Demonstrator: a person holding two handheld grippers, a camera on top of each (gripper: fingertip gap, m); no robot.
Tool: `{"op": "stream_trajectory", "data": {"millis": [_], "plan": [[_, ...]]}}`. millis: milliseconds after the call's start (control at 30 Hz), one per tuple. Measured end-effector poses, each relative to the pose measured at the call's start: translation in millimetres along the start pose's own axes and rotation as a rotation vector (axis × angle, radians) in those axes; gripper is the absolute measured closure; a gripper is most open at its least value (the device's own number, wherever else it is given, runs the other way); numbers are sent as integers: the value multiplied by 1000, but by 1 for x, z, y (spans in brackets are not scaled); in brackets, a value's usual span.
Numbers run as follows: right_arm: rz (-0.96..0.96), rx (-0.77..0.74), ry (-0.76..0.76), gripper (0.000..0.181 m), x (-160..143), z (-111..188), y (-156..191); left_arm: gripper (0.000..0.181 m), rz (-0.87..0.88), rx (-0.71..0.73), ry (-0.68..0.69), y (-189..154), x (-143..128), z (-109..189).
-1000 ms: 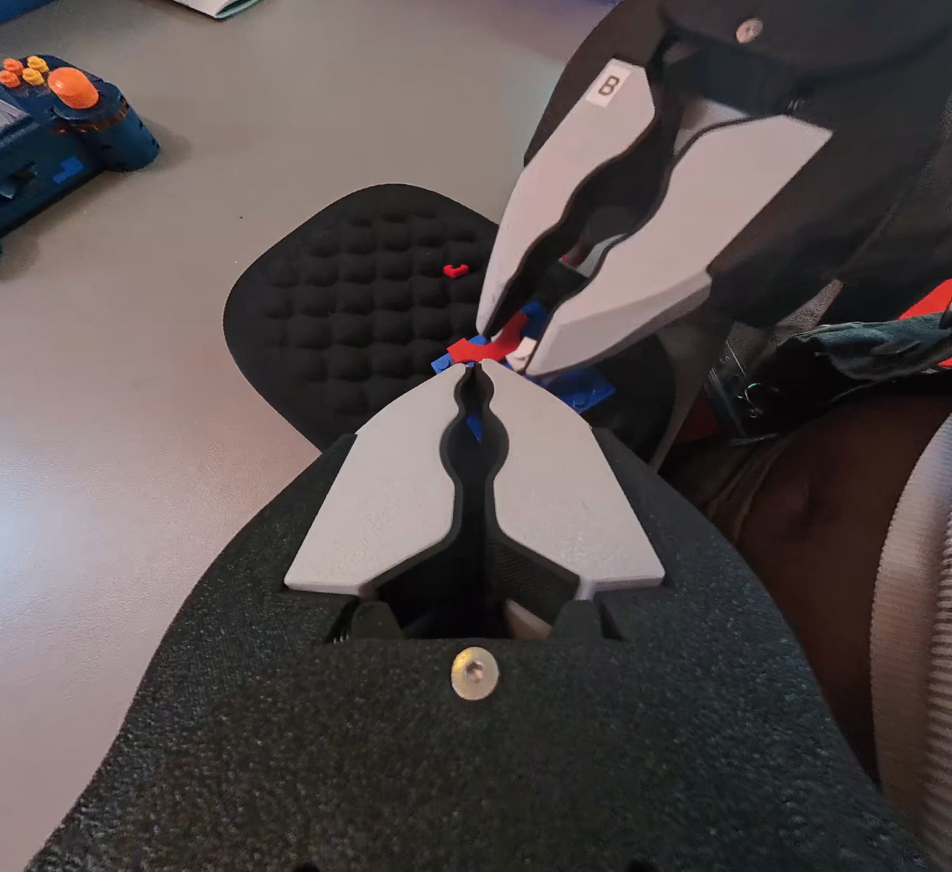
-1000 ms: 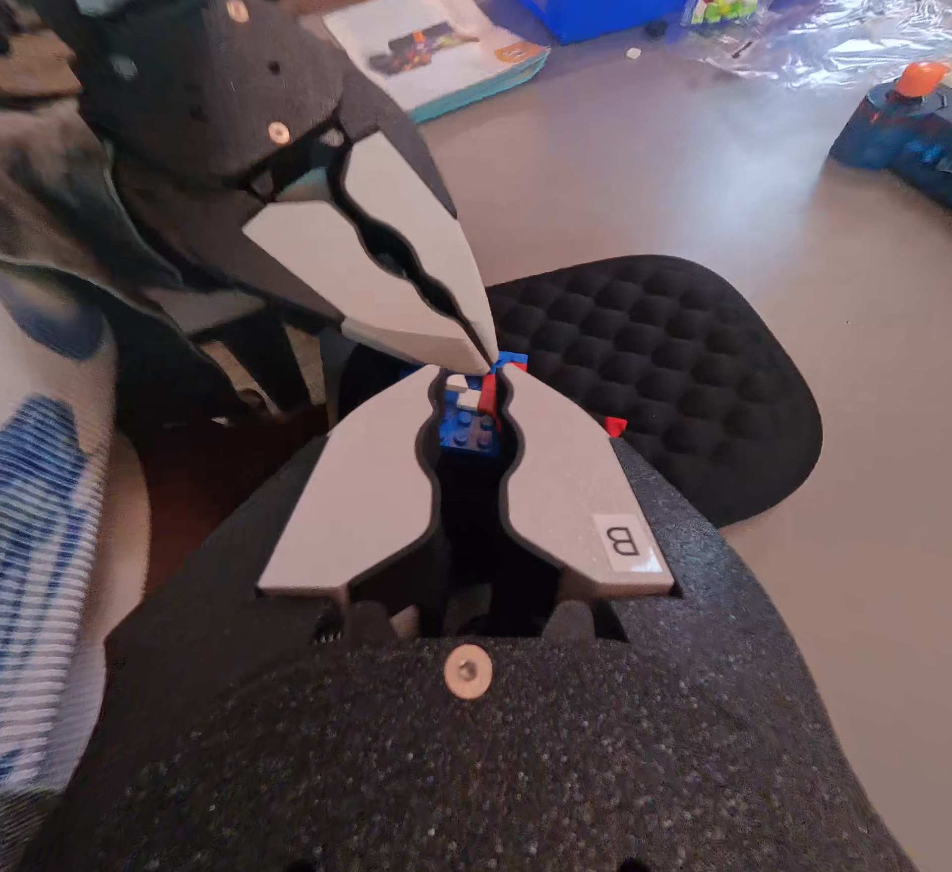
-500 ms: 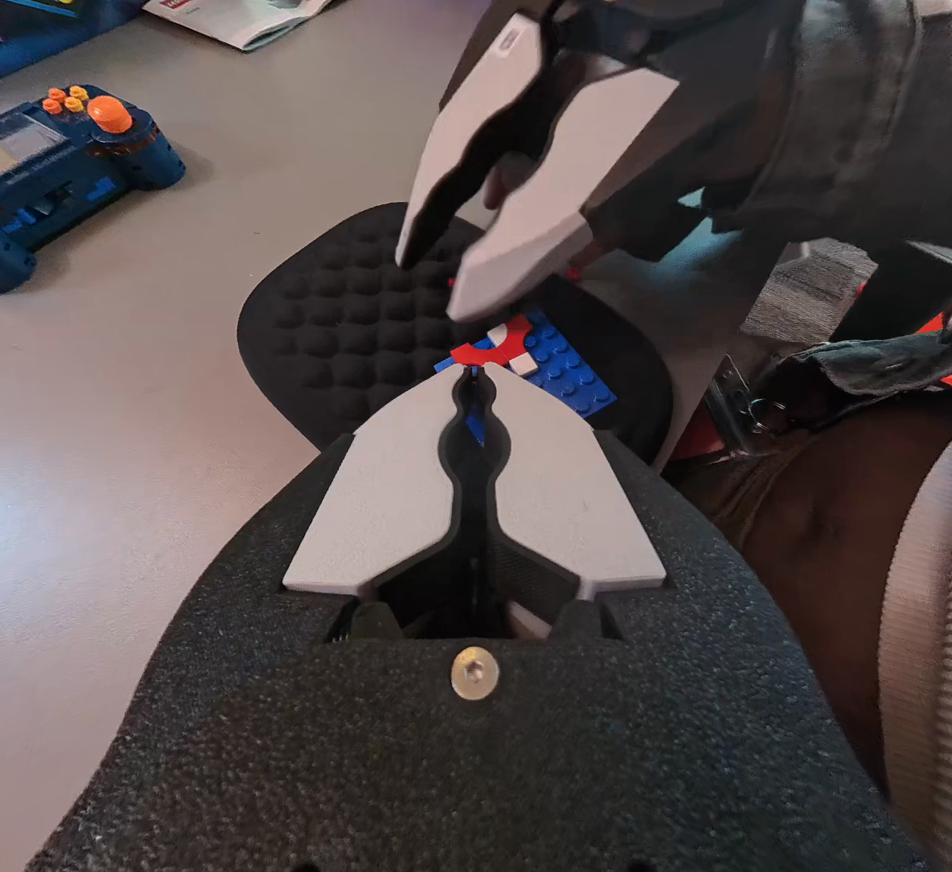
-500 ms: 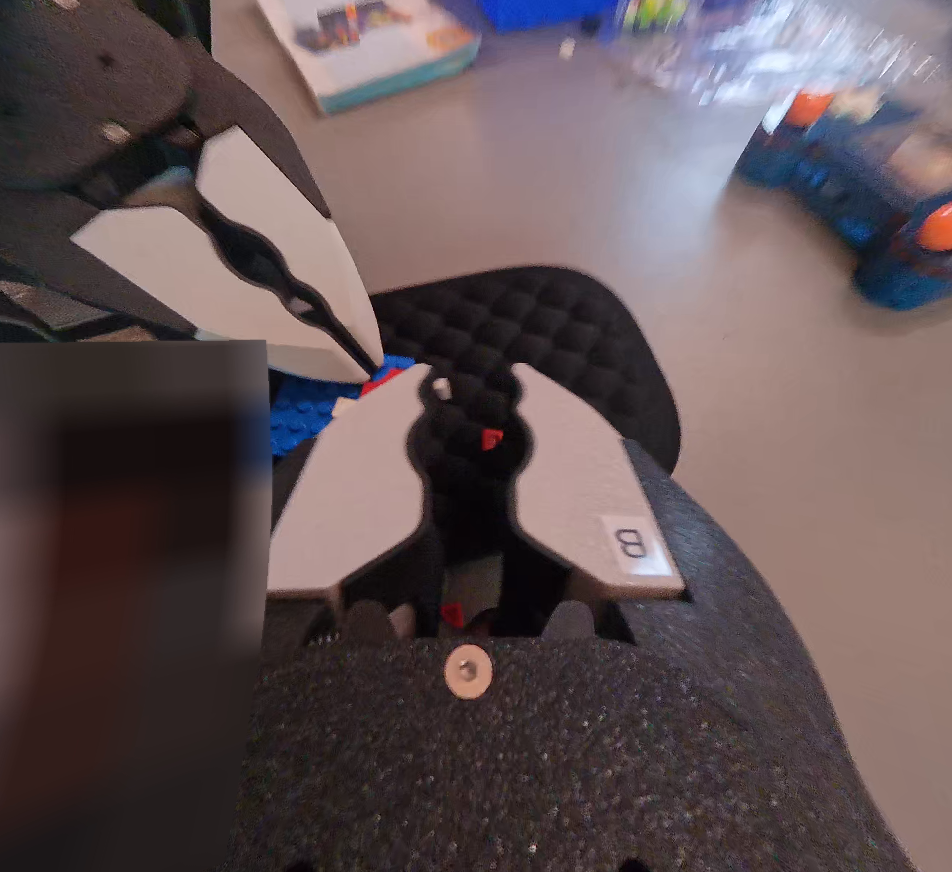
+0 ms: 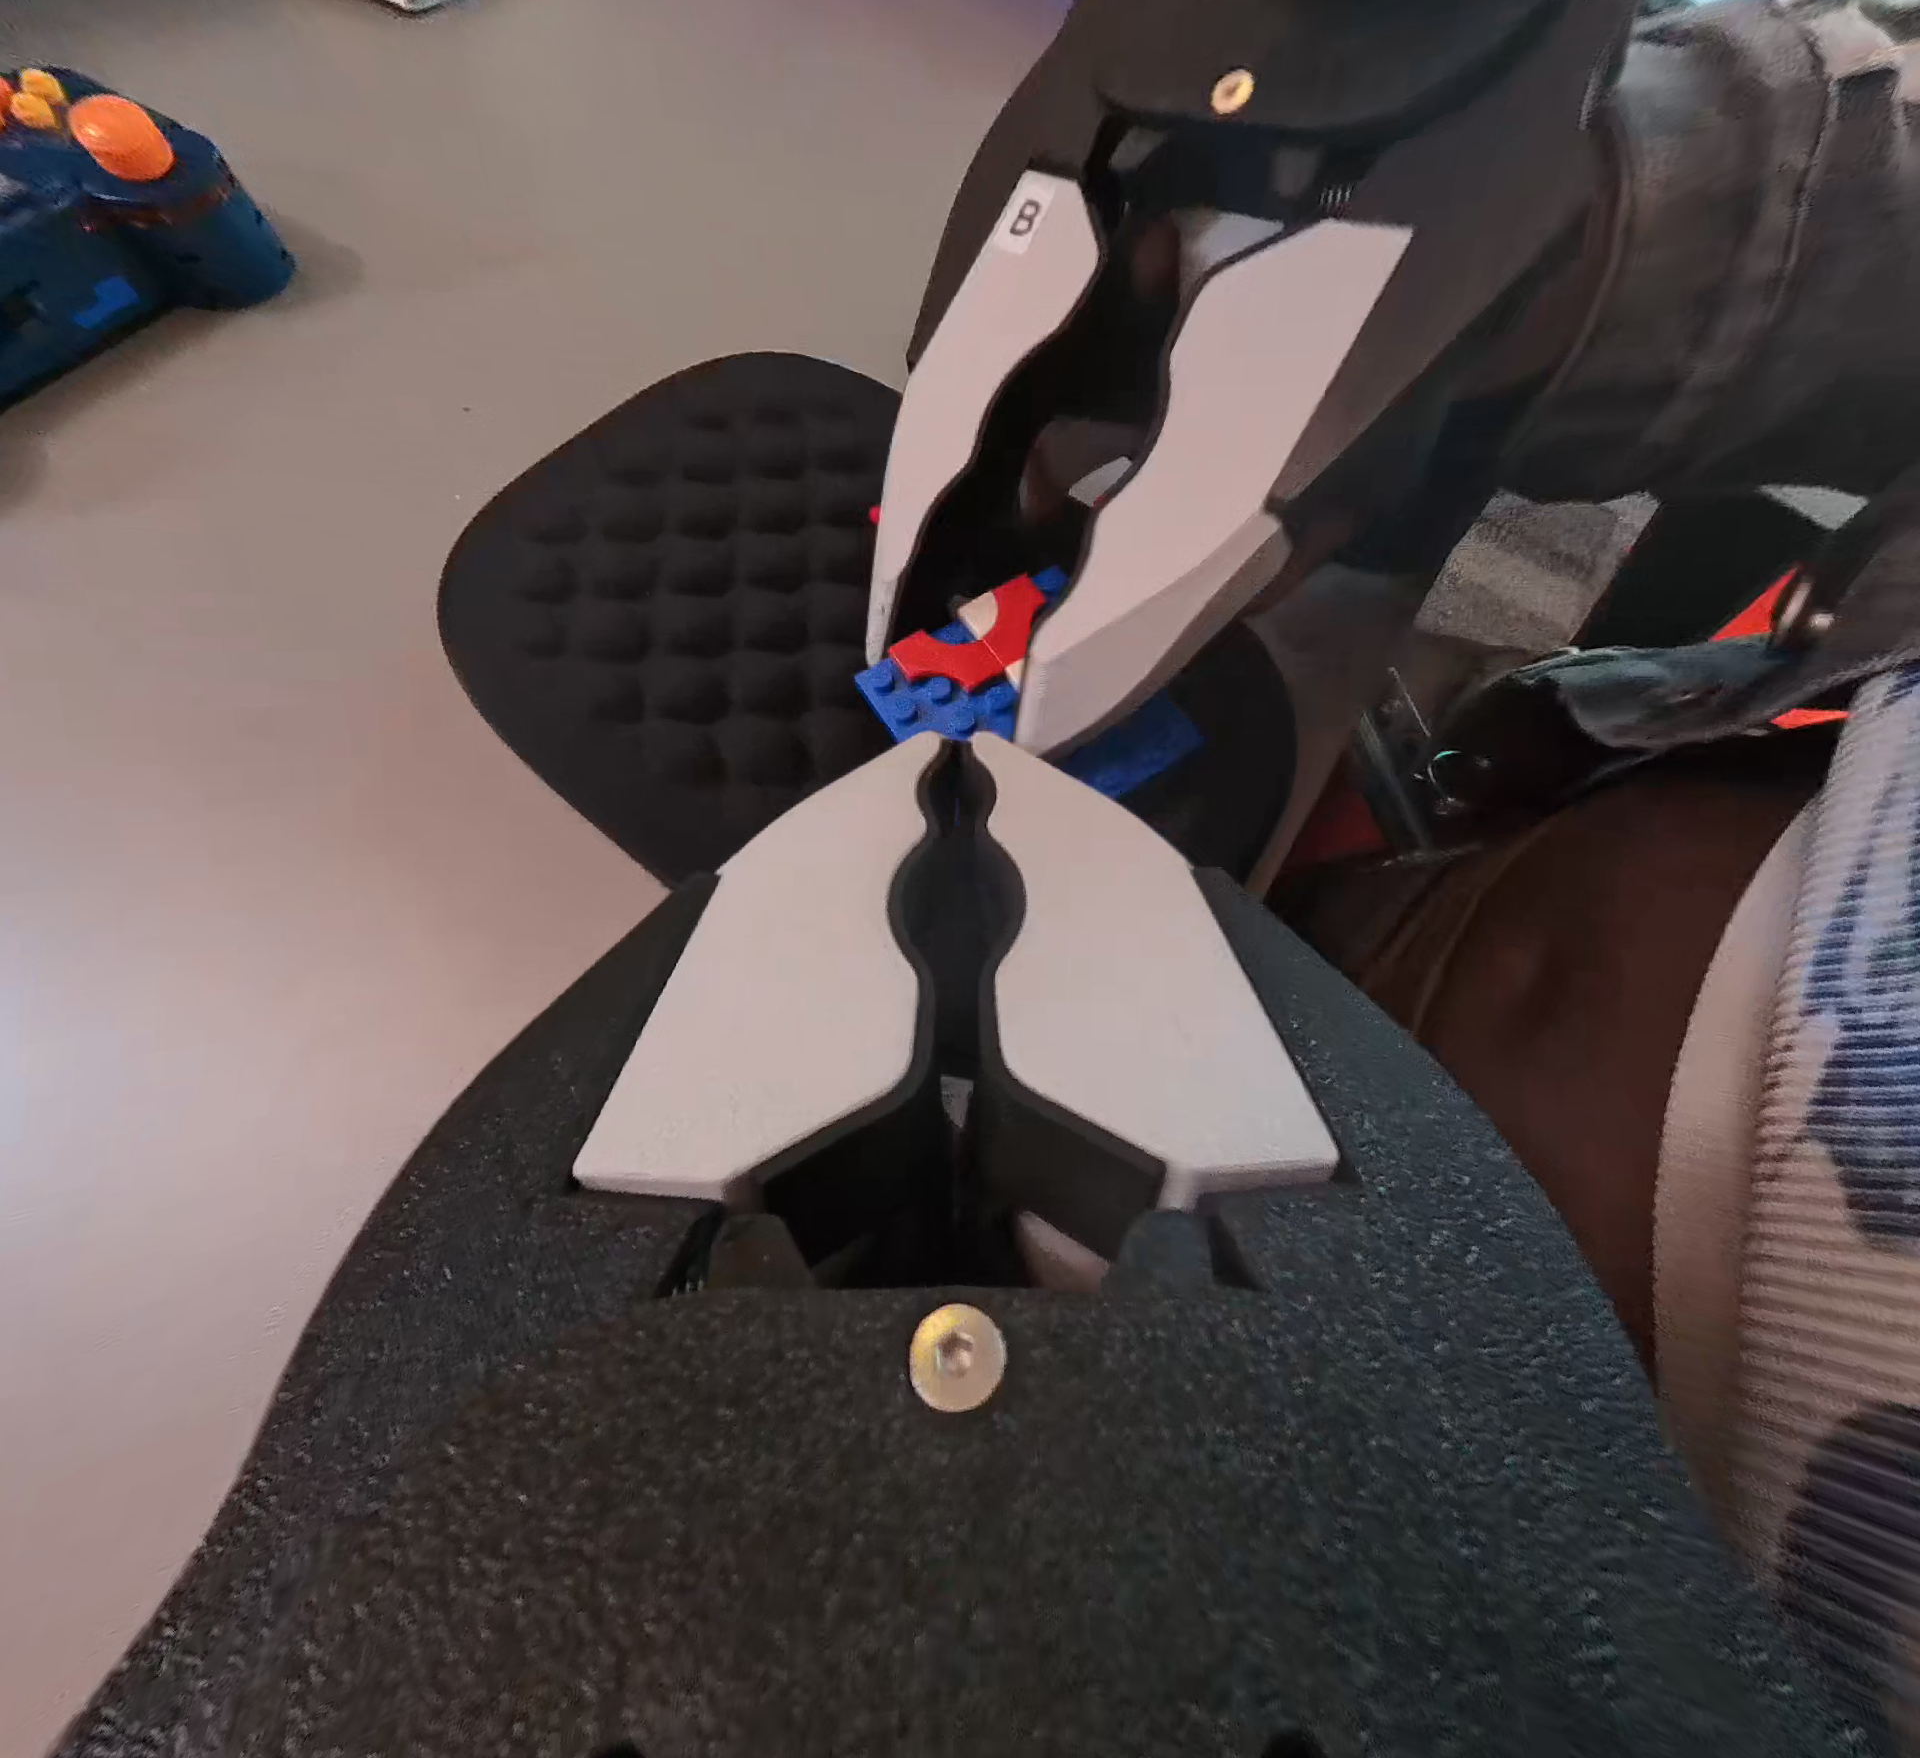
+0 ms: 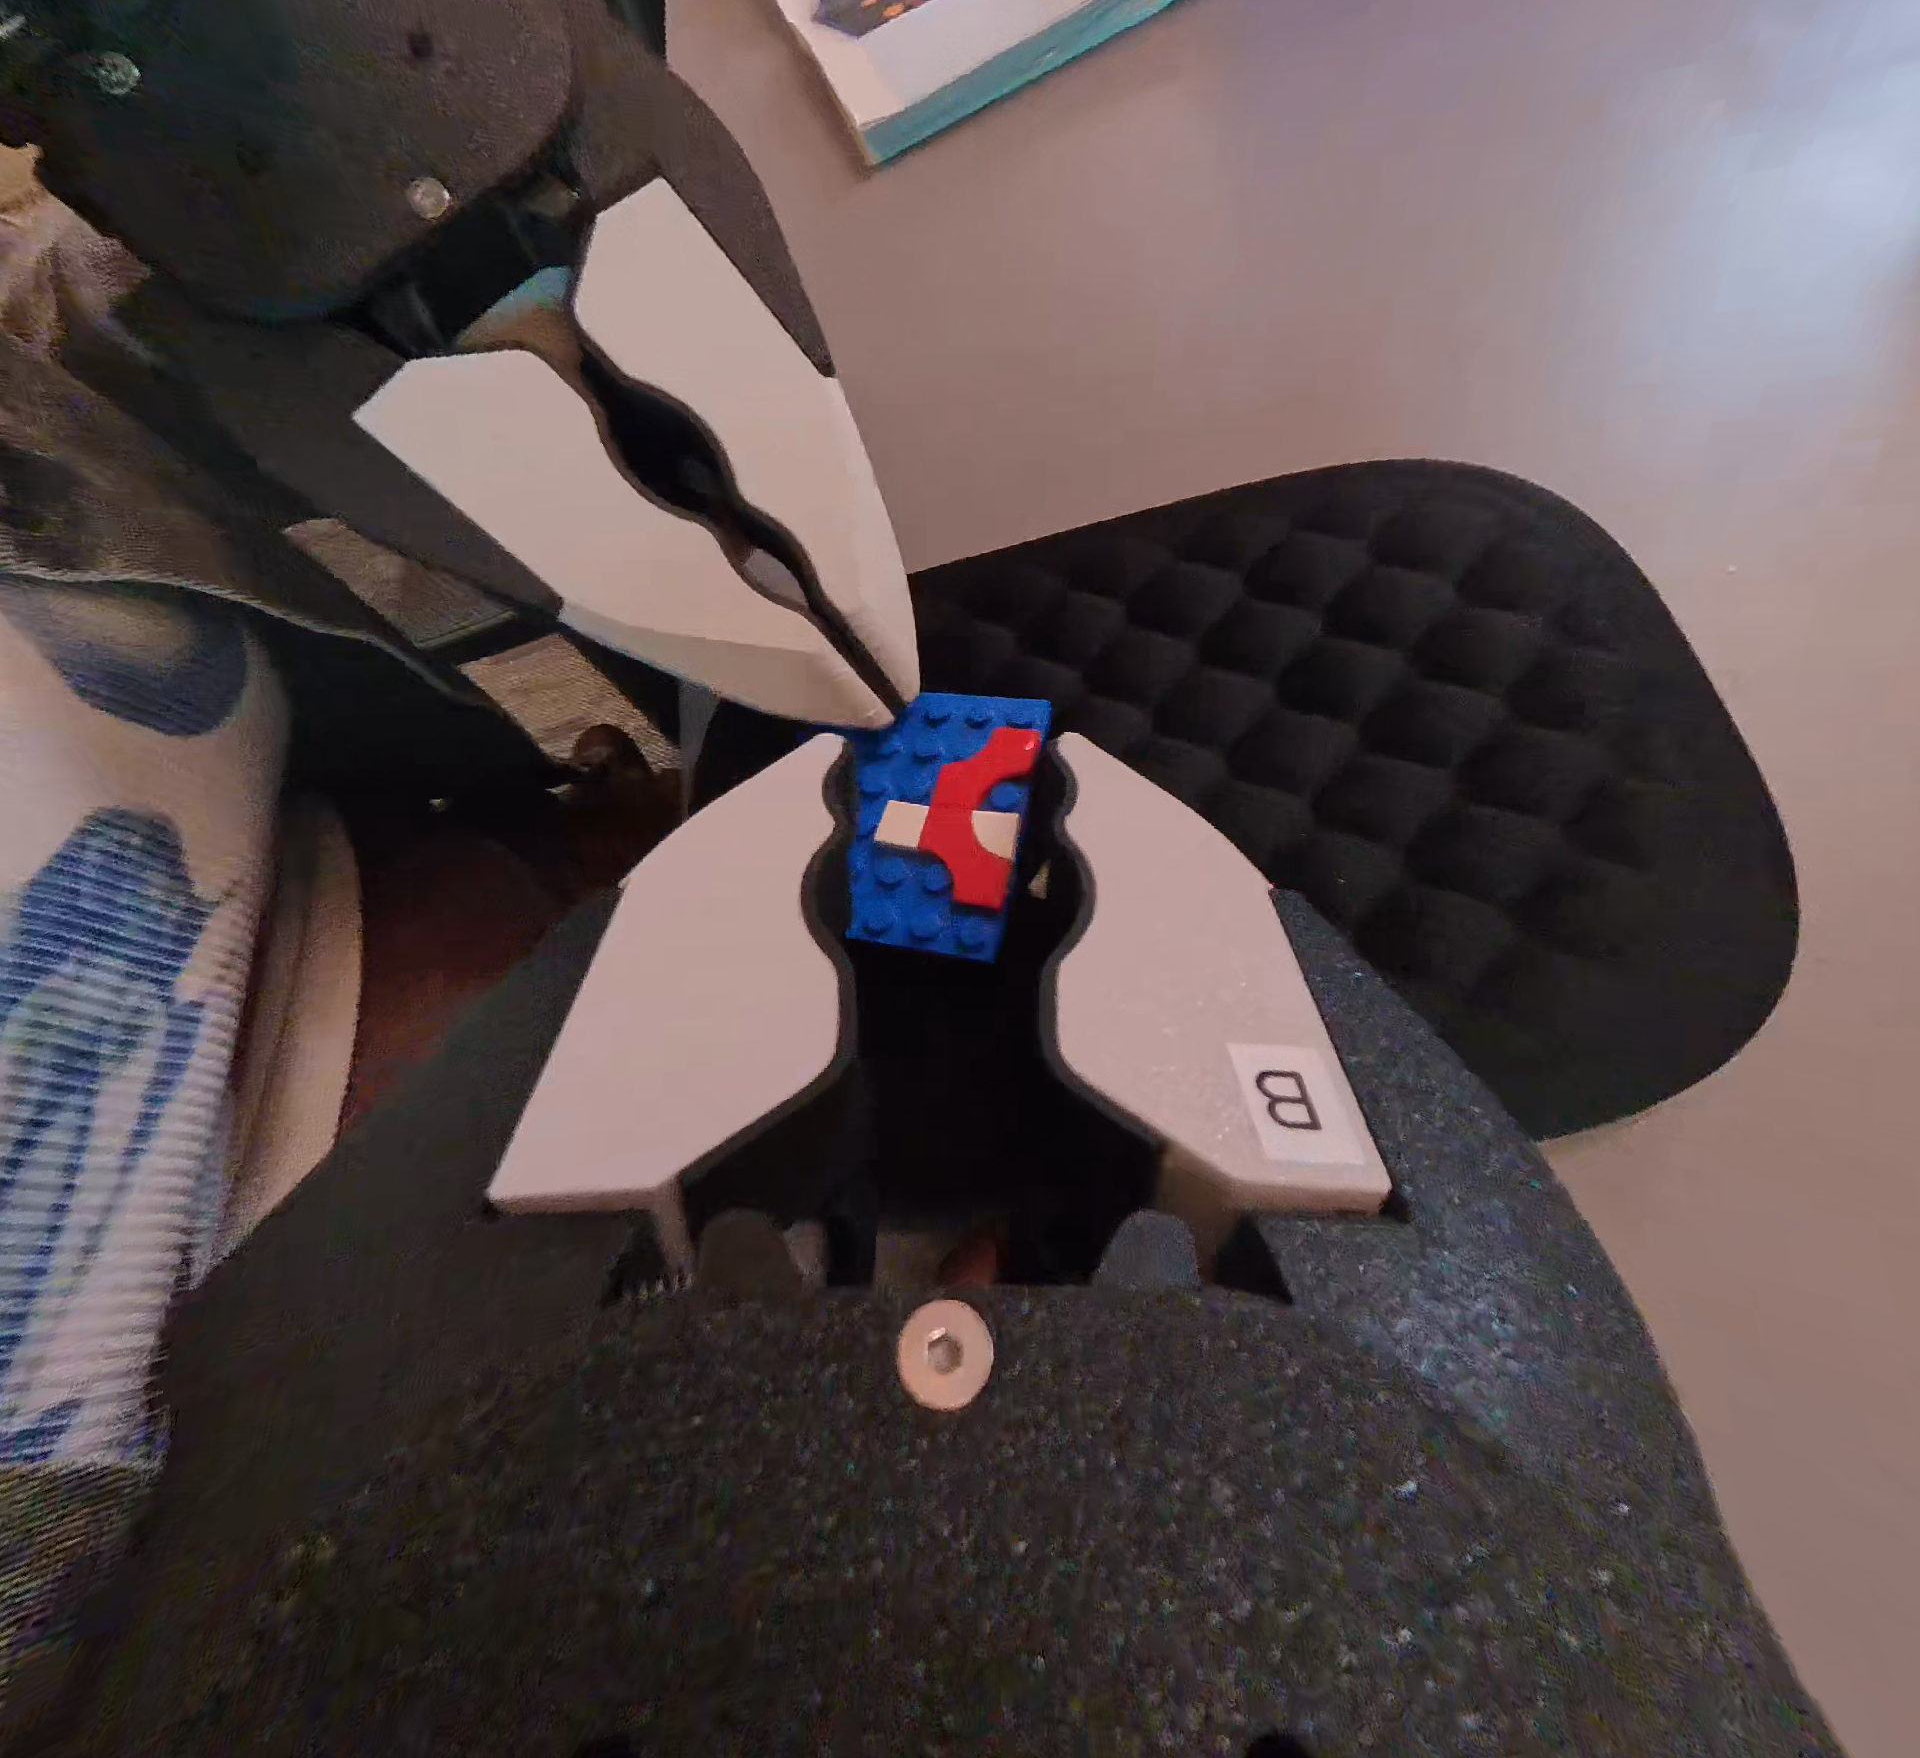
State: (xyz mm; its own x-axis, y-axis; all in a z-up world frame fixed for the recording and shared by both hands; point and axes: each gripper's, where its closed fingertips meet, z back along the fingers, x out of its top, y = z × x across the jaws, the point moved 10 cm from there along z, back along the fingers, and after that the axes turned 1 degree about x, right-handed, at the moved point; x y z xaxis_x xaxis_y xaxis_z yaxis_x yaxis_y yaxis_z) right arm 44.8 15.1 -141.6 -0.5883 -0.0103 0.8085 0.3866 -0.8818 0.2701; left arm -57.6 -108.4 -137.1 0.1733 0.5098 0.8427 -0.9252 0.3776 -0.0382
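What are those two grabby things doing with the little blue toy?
The left gripper is pinched shut on the edge of a blue brick plate with red and white tiles. The right gripper straddles that plate, its fingers on either side, above a black bumpy pad on the grey table.

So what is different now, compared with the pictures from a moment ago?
The right claw, which half a second ago was lifted and open away from the blue plate, has come back down over it, with one finger on each side. The left claw stayed shut on the blue plate's edge, and the black pad has not moved.
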Motion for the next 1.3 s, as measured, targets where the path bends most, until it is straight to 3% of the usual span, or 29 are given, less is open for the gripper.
{"op": "stream_trajectory", "data": {"millis": [800, 833, 900, 1000, 1067, 1167, 1300], "plan": [[478, -349, -40, 153, -12, -3, 26, 181, -22, 89, 81, -5, 3, -6], [490, -430, -54, 180, -11, -1, 24, 181, -11, 86, 89, -5, 3, -8], [733, -474, 1, 181, -12, -5, 31, 181, -22, 99, 93, -5, 5, -12], [430, -305, -46, 180, -10, -2, 18, 181, 18, 89, 63, -2, 2, -11], [293, -273, -83, 167, -9, 6, 10, 181, 7, 109, 59, -4, 2, -11], [63, -178, -85, 162, -8, 10, 6, 181, -26, 136, 39, -6, 1, -10], [-18, -157, -19, 158, -7, 4, 5, 181, -30, 145, 24, -8, 0, -11]]}}
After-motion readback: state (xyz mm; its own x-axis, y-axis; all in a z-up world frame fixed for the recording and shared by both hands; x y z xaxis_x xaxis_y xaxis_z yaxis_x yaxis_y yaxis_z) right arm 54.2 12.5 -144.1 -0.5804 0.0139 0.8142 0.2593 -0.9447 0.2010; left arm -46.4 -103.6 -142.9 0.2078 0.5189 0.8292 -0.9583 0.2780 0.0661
